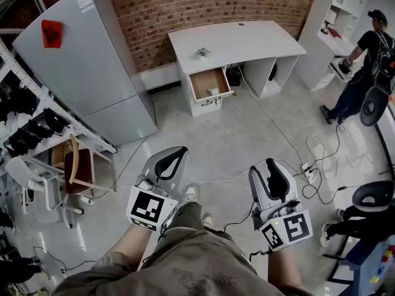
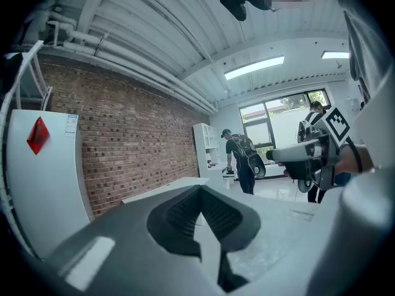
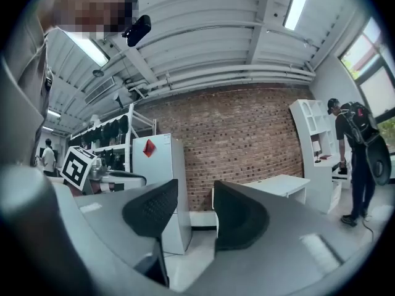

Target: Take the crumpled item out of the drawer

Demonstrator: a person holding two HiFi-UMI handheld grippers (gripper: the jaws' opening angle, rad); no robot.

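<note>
Far across the floor stands a white desk (image 1: 241,39) with its wooden drawer (image 1: 199,82) pulled open. A small pale crumpled item (image 1: 213,92) lies at the drawer's front edge. Both grippers hang well short of the desk, over my legs. My left gripper (image 1: 181,151) has its dark pads pressed together with nothing between them, as the left gripper view (image 2: 201,193) also shows. My right gripper (image 1: 271,165) is open and empty; the right gripper view (image 3: 195,202) shows a clear gap between its pads, with the desk (image 3: 278,184) beyond.
A grey fridge (image 1: 86,60) stands left of the desk, with a rack of dark items (image 1: 24,122) and a chair (image 1: 74,165) further left. Cables (image 1: 315,159) trail over the floor at the right. A person (image 1: 364,60) stands by white shelves (image 1: 349,5). An office chair (image 1: 370,196) is near right.
</note>
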